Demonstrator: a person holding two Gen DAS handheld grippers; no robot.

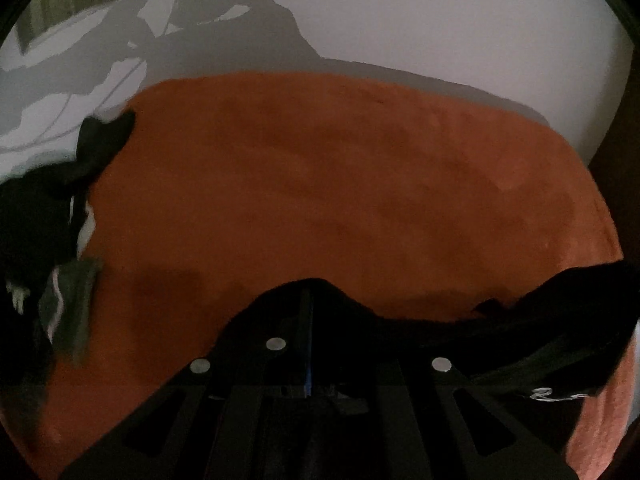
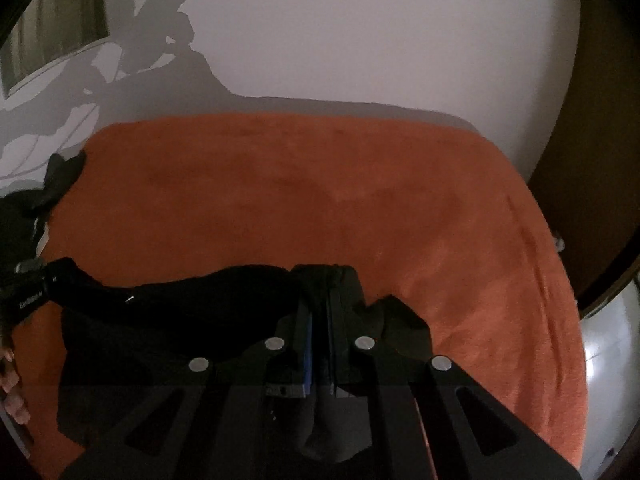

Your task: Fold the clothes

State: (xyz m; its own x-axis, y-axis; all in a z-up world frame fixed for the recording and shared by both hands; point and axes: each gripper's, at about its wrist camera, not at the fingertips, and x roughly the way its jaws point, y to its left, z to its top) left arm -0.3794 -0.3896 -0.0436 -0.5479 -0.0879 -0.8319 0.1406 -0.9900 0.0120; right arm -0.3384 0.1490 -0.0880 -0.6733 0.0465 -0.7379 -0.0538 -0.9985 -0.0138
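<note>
Left tool (image 1: 308, 300): jaws pressed together, clamped on an edge of the black garment (image 1: 520, 320); fabric draped over the fingertips.
Right tool (image 2: 326, 280): jaws likewise closed, pinching the same black garment (image 2: 180, 320); cloth bunched between and below the fingers.
Garment position: stretched between the two tools, low over the near part of the orange blanket (image 2: 320, 192); in the right wrist view spread leftward from the right tool toward the left tool (image 2: 28, 296); hanging or resting on the blanket, cannot tell.
Garment detail: small white marking (image 1: 556, 395) at lower right in the left wrist view; wording too blurred to read.
Hand: fingers of the person's left hand (image 2: 10, 376) at the left rim of the right wrist view, just below the left tool.
Blanket: orange, fuzzy, covering the whole surface; mostly bare beyond the garment.
Left edge: pile of dark clothes (image 1: 44, 220) with grey and white pieces, at the blanket's left border.
Far side: pale wall (image 2: 360, 32) behind the blanket, crossed by shadows.
Upper left: framed dark panel (image 2: 52, 36) on the wall.
Far right: dark brown wooden surface (image 2: 600, 120) beside the blanket.
</note>
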